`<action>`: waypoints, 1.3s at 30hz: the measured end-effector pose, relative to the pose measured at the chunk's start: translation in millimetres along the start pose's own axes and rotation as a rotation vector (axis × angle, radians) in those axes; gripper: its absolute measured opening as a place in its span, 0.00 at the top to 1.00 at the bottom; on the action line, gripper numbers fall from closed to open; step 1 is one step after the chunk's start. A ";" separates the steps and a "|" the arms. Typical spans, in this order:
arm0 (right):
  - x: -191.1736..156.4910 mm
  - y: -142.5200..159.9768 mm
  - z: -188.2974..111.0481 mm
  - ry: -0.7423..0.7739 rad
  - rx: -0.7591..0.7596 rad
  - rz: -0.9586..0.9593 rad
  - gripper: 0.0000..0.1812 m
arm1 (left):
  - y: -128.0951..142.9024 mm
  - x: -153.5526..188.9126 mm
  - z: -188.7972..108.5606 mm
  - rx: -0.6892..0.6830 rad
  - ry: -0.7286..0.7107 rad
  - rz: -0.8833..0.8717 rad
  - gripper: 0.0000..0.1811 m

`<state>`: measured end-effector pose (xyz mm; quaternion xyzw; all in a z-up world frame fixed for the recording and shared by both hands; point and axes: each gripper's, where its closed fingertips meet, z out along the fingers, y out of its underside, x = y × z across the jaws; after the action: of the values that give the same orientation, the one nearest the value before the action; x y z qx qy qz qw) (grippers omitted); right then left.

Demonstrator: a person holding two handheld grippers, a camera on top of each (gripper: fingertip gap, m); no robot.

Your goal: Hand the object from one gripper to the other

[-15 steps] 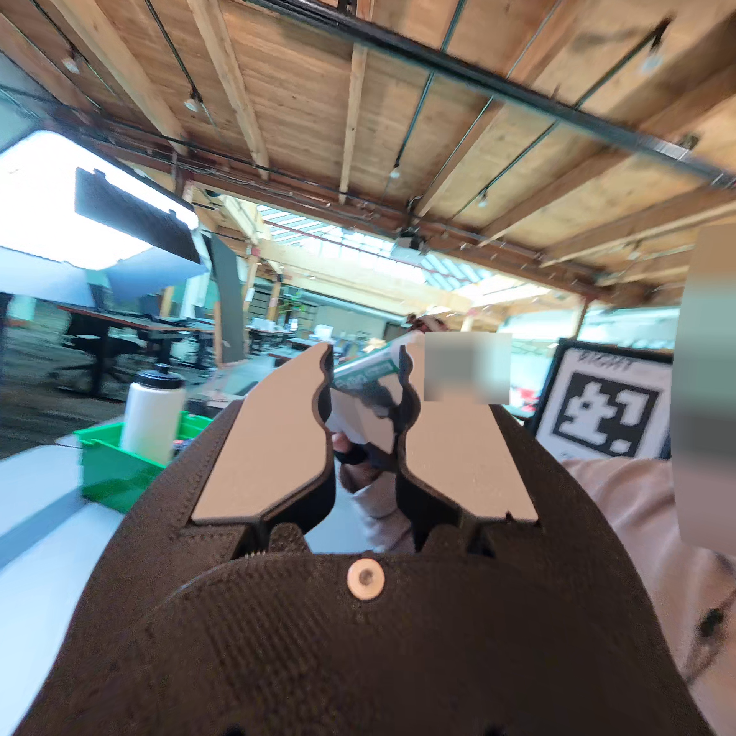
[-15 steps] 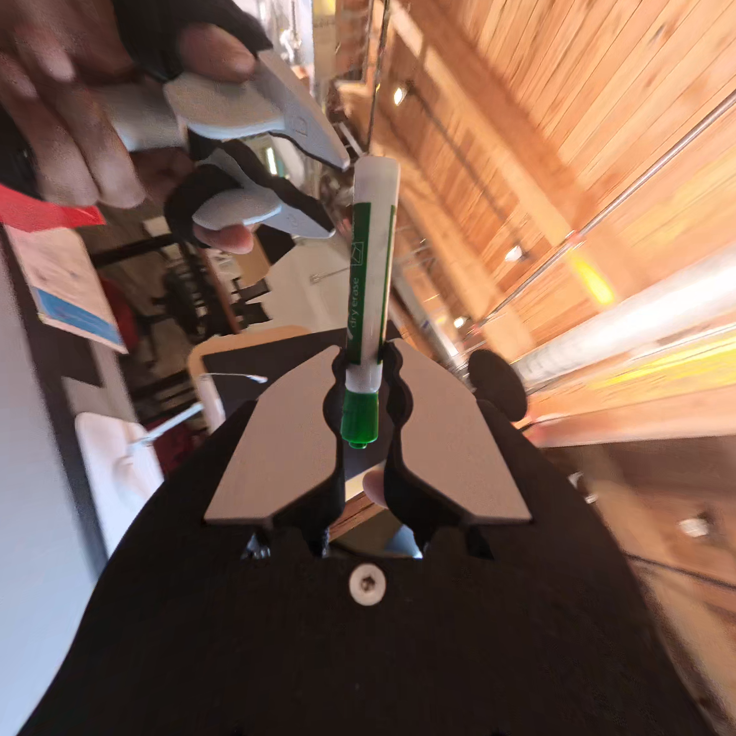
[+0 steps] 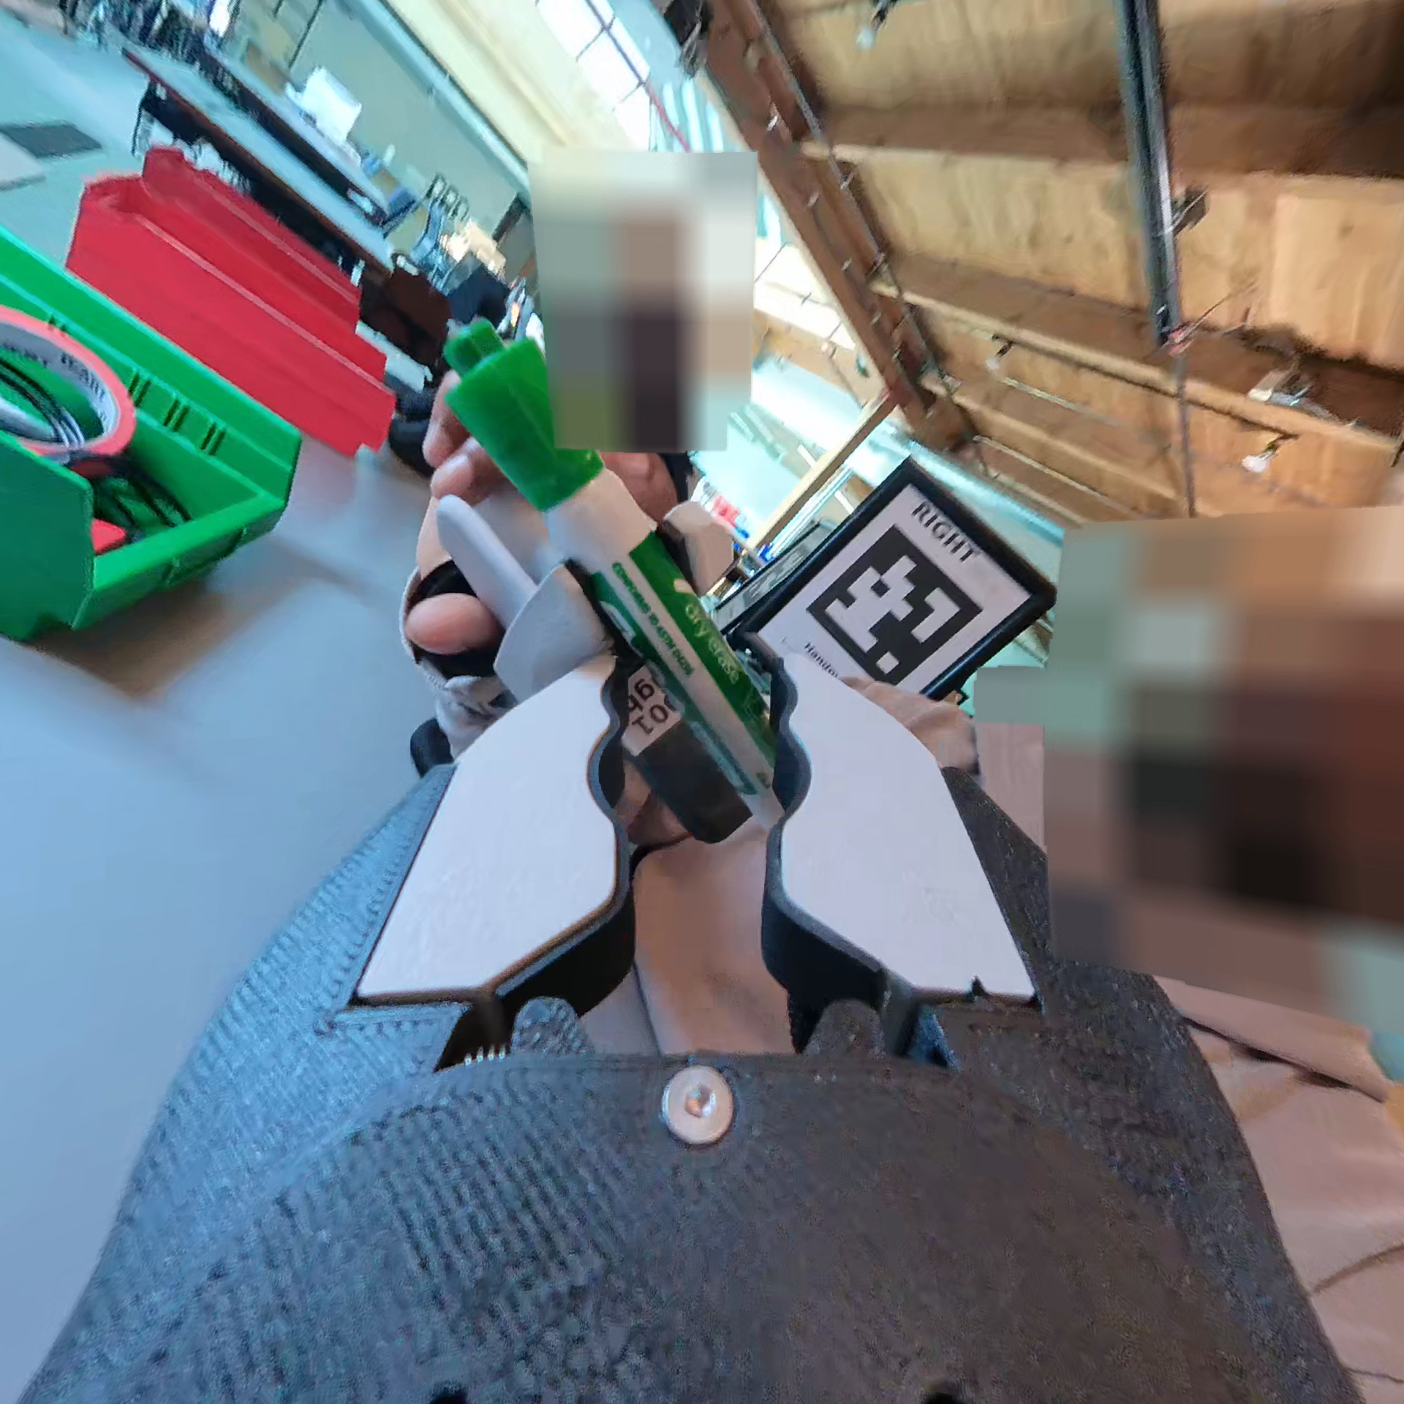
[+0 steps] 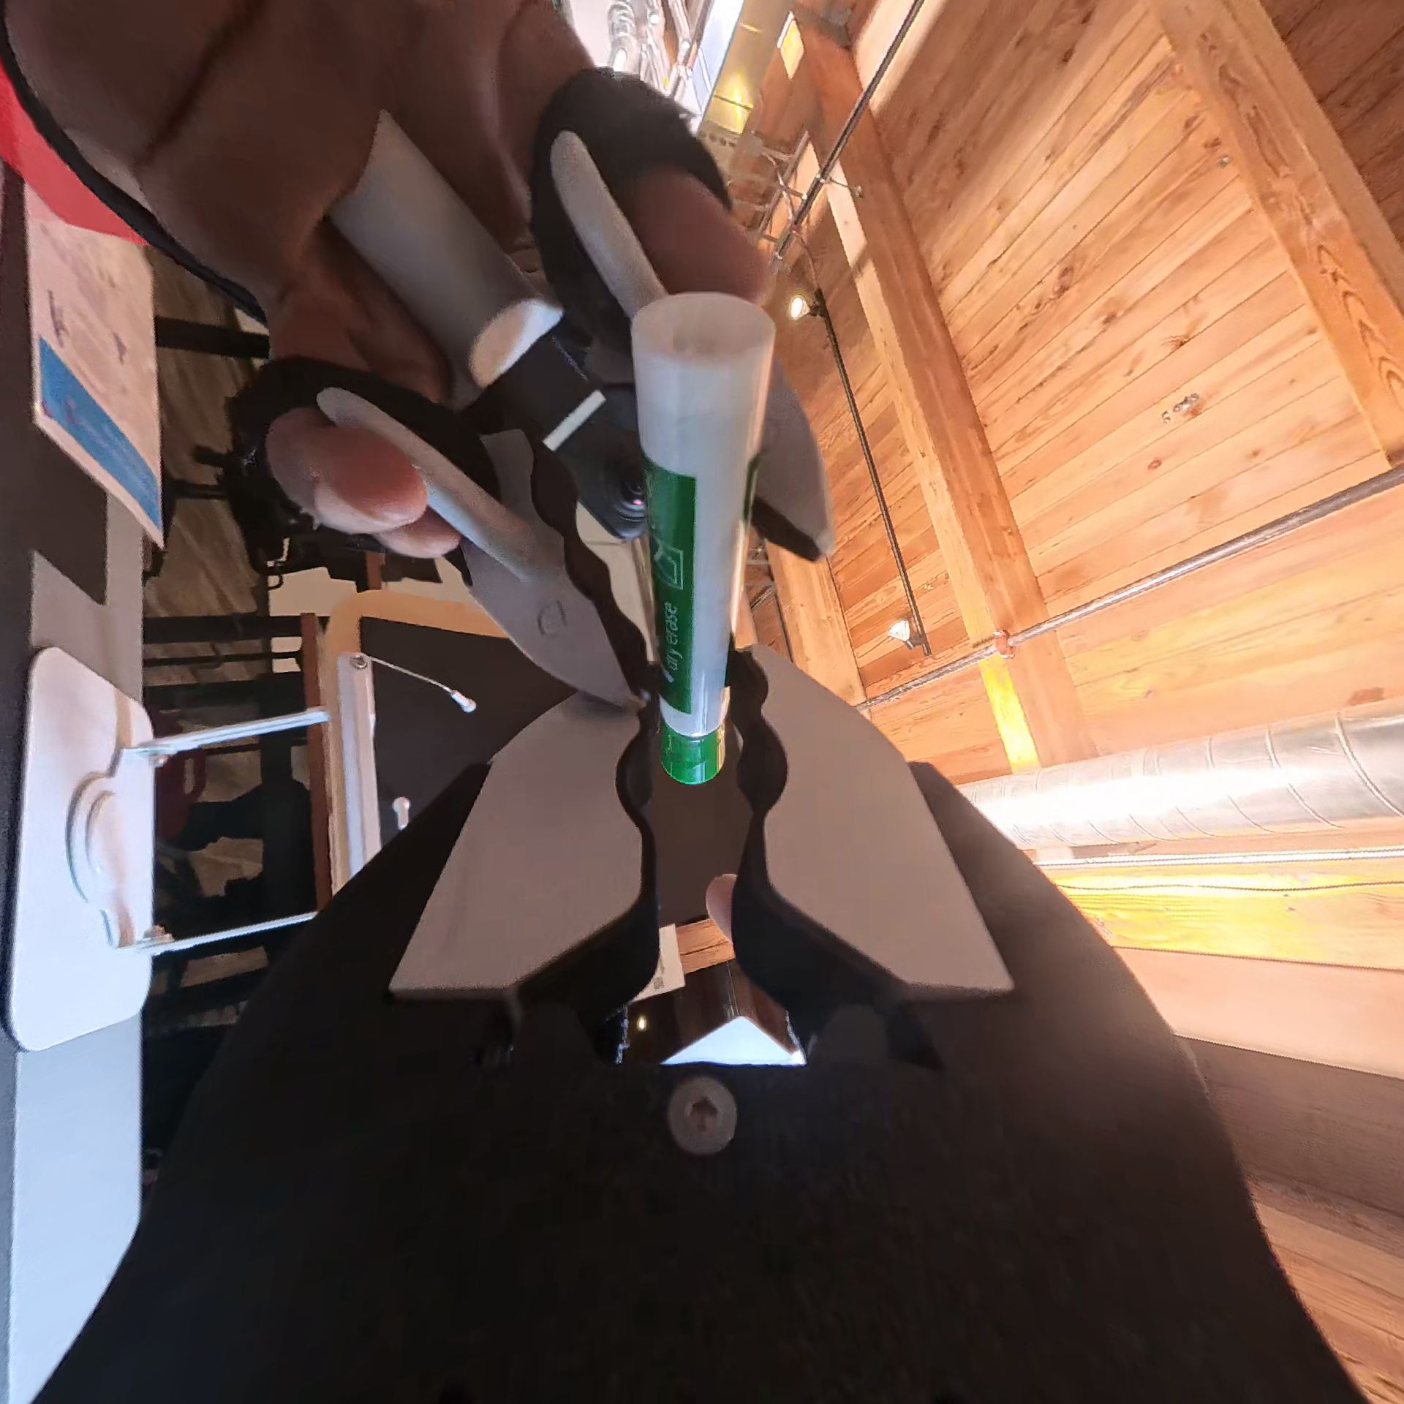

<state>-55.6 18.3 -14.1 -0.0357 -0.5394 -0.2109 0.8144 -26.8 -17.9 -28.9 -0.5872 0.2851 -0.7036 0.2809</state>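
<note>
Wooden ceiling planks (image 4: 1064, 304) and pipes fill the background behind both tools, which are raised above the bench (image 3: 152, 760). The right hand-held gripper (image 4: 695, 676) grasps a green-and-white marker (image 4: 684, 577) at its fingertips, just by the green cap. The left hand-held gripper (image 3: 695, 668) is spread, its fingers straddling the barrel's far end without clamping. The barrel carries a green label with white print, and a small white sticker with digits sits beside it. Right of the marker is a black-framed card (image 3: 889, 600) with a black-and-white square code. At far left, well apart, stand a green bin (image 3: 190, 486) holding a tape roll (image 3: 114, 395) and a red bin (image 3: 228, 289), with bare bench between.
</note>
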 end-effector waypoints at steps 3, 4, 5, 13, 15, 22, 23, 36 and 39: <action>-13.1 4.8 2.0 -0.024 -0.019 -0.010 0.90 | 5.4 -11.1 9.6 -0.008 -0.012 -0.022 0.85; -15.2 7.6 2.4 -0.026 -0.029 -0.013 0.90 | 4.7 -14.6 9.8 0.004 -0.012 -0.029 0.86; -17.1 10.4 2.8 -0.032 -0.037 -0.001 0.90 | 3.9 -18.2 9.0 0.011 -0.011 -0.034 0.86; -0.3 62.2 -2.7 -0.135 -0.090 0.849 0.86 | -30.4 -30.6 -32.2 0.107 -0.358 0.433 0.91; 7.7 52.4 -1.2 -0.268 0.007 1.298 0.82 | -37.7 -38.8 -46.4 0.056 -0.602 0.666 0.92; 33.1 8.5 5.0 -0.468 0.150 1.756 0.65 | -34.0 -53.8 -33.1 -0.084 -0.921 1.048 0.92; 30.3 4.1 7.0 -0.478 0.119 1.742 0.67 | -29.5 -59.7 -28.2 -0.114 -0.933 1.061 0.92; 49.0 181.5 -61.9 -0.180 -0.535 1.451 0.89 | -59.4 -60.4 -86.1 0.149 -0.914 0.813 0.78; 19.2 251.4 -112.8 -0.144 -0.796 1.474 0.89 | -71.1 -47.9 -105.6 0.223 -0.944 0.820 0.78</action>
<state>144.2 208.6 -1.3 -0.6768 -0.3141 0.2033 0.6340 -128.0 72.9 -24.4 -0.6444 0.2572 -0.2293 0.6826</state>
